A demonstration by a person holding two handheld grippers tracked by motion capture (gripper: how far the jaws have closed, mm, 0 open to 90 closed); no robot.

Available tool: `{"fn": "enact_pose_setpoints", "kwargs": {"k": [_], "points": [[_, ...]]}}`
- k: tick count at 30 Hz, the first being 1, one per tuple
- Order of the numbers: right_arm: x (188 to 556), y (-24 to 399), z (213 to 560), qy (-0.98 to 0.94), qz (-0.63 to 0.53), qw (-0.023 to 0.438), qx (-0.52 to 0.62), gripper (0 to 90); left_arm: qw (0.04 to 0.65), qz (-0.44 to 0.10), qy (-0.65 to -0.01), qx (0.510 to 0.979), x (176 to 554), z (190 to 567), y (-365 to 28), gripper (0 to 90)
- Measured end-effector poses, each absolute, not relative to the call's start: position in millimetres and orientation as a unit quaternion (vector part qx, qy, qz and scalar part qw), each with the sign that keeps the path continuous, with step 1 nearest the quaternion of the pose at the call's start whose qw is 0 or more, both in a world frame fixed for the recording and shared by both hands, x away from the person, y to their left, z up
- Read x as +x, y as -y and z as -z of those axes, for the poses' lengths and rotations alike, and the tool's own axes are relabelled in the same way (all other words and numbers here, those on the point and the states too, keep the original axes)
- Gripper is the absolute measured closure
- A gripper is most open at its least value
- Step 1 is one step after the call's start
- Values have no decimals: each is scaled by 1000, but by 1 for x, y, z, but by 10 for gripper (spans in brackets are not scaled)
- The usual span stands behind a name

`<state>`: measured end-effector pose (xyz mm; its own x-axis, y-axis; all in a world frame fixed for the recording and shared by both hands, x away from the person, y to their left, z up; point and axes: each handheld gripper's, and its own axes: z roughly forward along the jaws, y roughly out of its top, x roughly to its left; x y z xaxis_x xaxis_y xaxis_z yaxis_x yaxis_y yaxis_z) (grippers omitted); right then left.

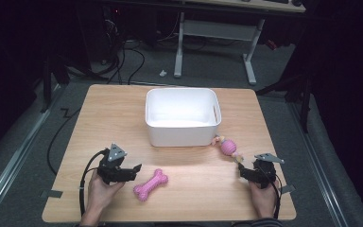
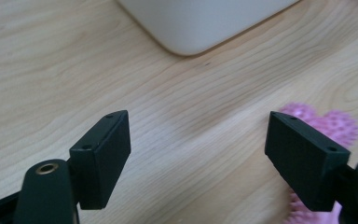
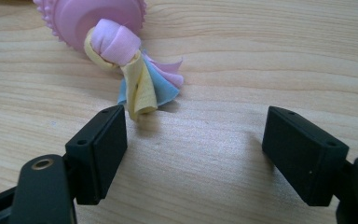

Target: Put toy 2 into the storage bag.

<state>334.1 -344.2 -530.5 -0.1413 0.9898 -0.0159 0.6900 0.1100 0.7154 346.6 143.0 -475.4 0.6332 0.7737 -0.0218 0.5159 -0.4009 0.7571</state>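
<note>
Bone and rope toy both outside bin; nothing stowed yet. Left gripper, right gripper: wide, empty, each beside a toy.

I have bare table between my 2 grippers, broken by the pink bone just beside my left gripper. The white tub blocks the middle ahead, and the ball toy lies near my right gripper.
</note>
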Motion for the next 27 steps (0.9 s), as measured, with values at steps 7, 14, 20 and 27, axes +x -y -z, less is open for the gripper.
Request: {"fn": "enact_pose_setpoints", "kwargs": {"k": [7,14,20,27], "points": [[334,344,530,-698,-289,260,601,221,374,-164,-373,833,336,466,-129,236],[334,344,530,-700,-289,259,599,222,362,-145,-356,849,332,469,-114,264],[334,344,531,-700,-289,260,599,222,346,-134,-339,865,330,473,-104,289],[334,344,531,-700,-289,259,599,222,318,-117,-330,881,331,479,-94,295]]}}
